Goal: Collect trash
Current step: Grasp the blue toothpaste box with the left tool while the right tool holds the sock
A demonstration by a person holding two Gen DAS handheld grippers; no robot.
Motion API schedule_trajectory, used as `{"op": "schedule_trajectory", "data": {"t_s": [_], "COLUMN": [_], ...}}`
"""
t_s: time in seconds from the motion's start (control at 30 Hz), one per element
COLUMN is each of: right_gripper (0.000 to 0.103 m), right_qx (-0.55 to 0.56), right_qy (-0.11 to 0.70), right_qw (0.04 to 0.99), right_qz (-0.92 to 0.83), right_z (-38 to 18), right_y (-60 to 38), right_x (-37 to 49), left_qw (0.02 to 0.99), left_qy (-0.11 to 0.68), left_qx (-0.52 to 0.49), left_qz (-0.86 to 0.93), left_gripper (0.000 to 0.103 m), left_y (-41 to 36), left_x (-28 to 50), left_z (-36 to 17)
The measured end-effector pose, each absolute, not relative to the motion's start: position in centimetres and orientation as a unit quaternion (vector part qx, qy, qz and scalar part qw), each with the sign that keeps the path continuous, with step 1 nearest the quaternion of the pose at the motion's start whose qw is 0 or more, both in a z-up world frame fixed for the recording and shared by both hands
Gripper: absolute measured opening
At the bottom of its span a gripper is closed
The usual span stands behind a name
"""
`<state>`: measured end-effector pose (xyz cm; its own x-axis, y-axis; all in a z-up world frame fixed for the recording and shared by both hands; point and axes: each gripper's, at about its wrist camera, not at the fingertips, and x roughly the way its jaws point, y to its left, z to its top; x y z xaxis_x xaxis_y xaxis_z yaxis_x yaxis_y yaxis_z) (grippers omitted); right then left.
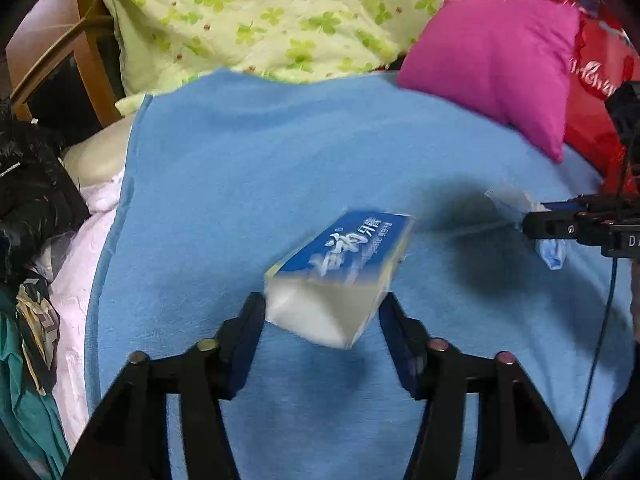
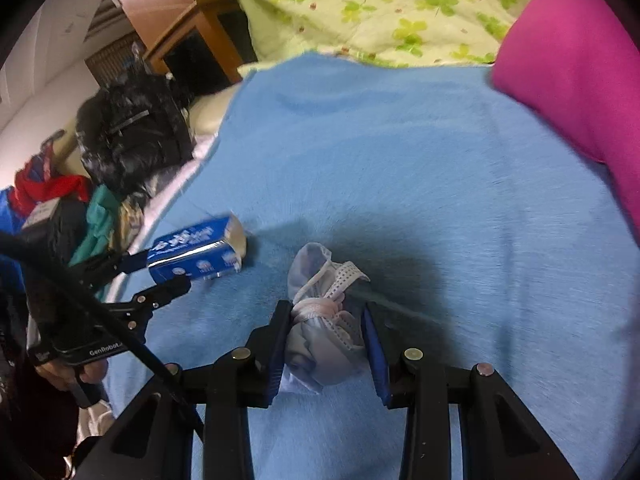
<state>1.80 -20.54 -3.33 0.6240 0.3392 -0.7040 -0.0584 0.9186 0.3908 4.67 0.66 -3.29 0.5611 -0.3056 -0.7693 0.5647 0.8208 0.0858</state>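
My left gripper (image 1: 322, 312) is shut on a blue and white toothpaste box (image 1: 344, 268) and holds it just above the blue blanket (image 1: 280, 152); the box also shows in the right wrist view (image 2: 196, 252). My right gripper (image 2: 326, 332) is shut on a crumpled pale blue face mask (image 2: 324, 320) with white straps, over the same blanket (image 2: 400, 160). In the left wrist view the right gripper (image 1: 528, 222) enters from the right edge with the mask (image 1: 554, 252) in it.
A magenta pillow (image 1: 492, 64) and a red bag (image 1: 600, 92) lie at the back right. A green clover quilt (image 1: 280, 12) covers the back. A black bag (image 2: 132, 128), clothes (image 2: 92, 220) and a wooden frame (image 1: 84, 40) crowd the left side.
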Motion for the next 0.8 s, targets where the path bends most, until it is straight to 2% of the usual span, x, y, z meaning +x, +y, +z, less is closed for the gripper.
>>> {"op": "schedule_trajectory", "data": {"t_s": [0.07, 0.1, 0.13, 0.17, 0.33, 0.43, 0.5, 0.57, 0.6, 0.63, 0.8], "right_gripper": [0.038, 0.038, 0.038, 0.038, 0.038, 0.038, 0.038, 0.038, 0.038, 0.038, 0.038], "right_qx": [0.177, 0.180, 0.183, 0.186, 0.189, 0.217, 0.215, 0.217, 0.219, 0.219, 0.208], "right_qy": [0.405, 0.396, 0.387, 0.376, 0.334, 0.334, 0.341, 0.347, 0.351, 0.356, 0.380], "right_qw": [0.890, 0.894, 0.898, 0.902, 0.920, 0.914, 0.913, 0.910, 0.908, 0.906, 0.899], "right_qz": [0.109, 0.104, 0.100, 0.097, 0.080, 0.073, 0.063, 0.066, 0.068, 0.068, 0.067], "right_z": [-2.3, -1.6, -1.0, -0.3, 2.2, 1.9, 1.6, 1.3, 1.0, 0.7, -0.6], "right_y": [-21.9, -22.7, -23.4, -24.2, -26.4, -28.3, -29.2, -29.6, -29.8, -29.8, -30.2], "right_x": [0.2, -0.7, -1.5, -2.4, -5.6, -7.0, -7.5, -7.5, -7.5, -7.5, -7.4], "left_qw": [0.872, 0.876, 0.878, 0.878, 0.882, 0.876, 0.870, 0.870, 0.875, 0.876, 0.859], "left_qy": [0.391, 0.383, 0.378, 0.376, 0.353, 0.380, 0.407, 0.413, 0.409, 0.410, 0.447], "left_qx": [0.160, 0.158, 0.158, 0.157, 0.165, 0.153, 0.124, 0.112, 0.111, 0.108, 0.043], "left_qz": [-0.246, -0.246, -0.248, -0.250, -0.263, -0.254, -0.251, -0.244, -0.234, -0.232, -0.246], "left_gripper": [0.053, 0.046, 0.025, 0.023, 0.023, 0.025, 0.034, 0.067, 0.072, 0.076, 0.077], "left_y": [0.0, -0.7, -1.2, -1.6, -4.0, -3.6, -2.7, -2.3, -2.2, -2.2, -3.8], "left_x": [3.8, 2.9, 2.3, 2.0, -0.5, 0.5, 0.7, 1.0, 0.9, 0.8, 1.8], "left_z": [-2.5, -1.7, -1.3, -1.0, 0.2, -1.2, -2.2, -2.7, -2.9, -3.0, -3.3]}}
